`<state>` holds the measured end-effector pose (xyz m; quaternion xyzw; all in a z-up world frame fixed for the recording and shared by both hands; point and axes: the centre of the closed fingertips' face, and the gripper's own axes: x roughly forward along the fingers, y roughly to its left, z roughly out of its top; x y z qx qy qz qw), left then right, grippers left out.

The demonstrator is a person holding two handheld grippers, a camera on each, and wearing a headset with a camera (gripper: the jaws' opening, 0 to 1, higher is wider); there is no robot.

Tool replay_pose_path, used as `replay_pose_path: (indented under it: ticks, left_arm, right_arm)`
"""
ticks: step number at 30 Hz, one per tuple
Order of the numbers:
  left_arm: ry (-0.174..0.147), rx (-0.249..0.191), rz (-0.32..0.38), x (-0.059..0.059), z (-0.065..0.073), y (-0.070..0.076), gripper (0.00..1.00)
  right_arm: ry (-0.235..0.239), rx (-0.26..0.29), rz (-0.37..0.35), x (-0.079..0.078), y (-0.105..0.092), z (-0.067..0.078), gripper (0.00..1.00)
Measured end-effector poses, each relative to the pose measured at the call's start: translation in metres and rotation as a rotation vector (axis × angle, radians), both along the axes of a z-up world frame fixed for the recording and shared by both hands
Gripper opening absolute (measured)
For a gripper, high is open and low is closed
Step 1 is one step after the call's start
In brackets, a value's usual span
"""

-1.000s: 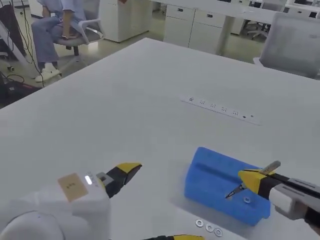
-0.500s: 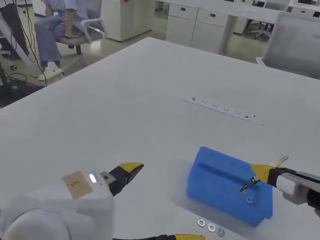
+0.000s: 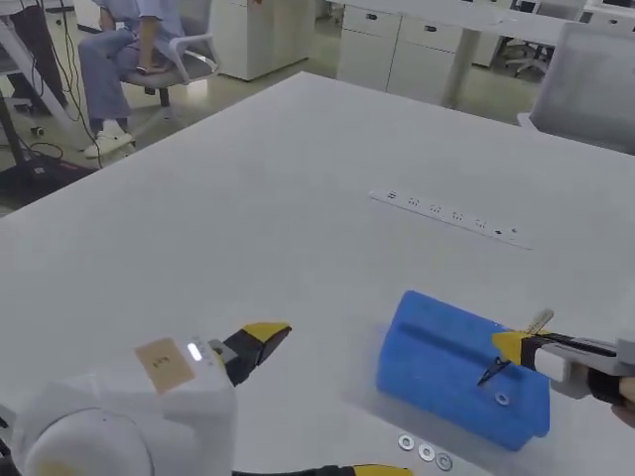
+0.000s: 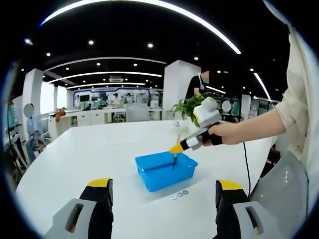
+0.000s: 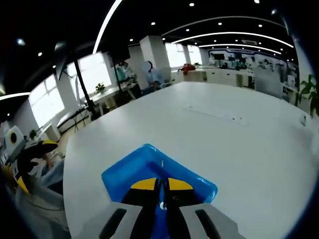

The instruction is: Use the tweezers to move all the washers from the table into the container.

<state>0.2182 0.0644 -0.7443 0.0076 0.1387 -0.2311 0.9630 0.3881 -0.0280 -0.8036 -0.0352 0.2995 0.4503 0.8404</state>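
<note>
- White table [image 3: 298, 198]: three washers [image 3: 425, 452] lie just beside blue container [image 3: 437, 357]
- We see right gripper [image 3: 514, 347] angled down over container, jaws pinching tweezers [image 3: 493, 371]
- We see left gripper [image 4: 164, 185] low, jaws spread

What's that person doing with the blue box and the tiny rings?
A person is moving washers off the table into the blue container. The right tongs are shut on the tweezers, whose tips point down into the container. One washer lies inside it. Three washers wait on the table beside it. The left tongs are open and hold nothing.
</note>
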Motion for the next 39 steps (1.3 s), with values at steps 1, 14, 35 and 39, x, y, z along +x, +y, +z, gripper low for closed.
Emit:
replay_pose_path:
  ticks: [1, 14, 35, 39]
  left_arm:
    - [0.000, 0.001, 0.000, 0.000, 0.000, 0.000, 0.86]
    - [0.005, 0.008, -0.005, -0.001, -0.001, -0.001, 0.86]
    - [0.003, 0.012, -0.007, 0.000, -0.001, 0.000, 0.86]
    - [0.003, 0.014, -0.009, 0.000, -0.001, -0.001, 0.86]
  right_arm:
    - [-0.001, -0.010, 0.008, 0.000, 0.001, -0.002, 0.02]
    - [-0.030, -0.075, 0.070, -0.005, 0.001, -0.011, 0.03]
    - [-0.139, 0.010, 0.088, -0.027, 0.003, 0.043, 0.03]
    - [-0.153, 0.031, 0.095, -0.036, 0.001, 0.054, 0.03]
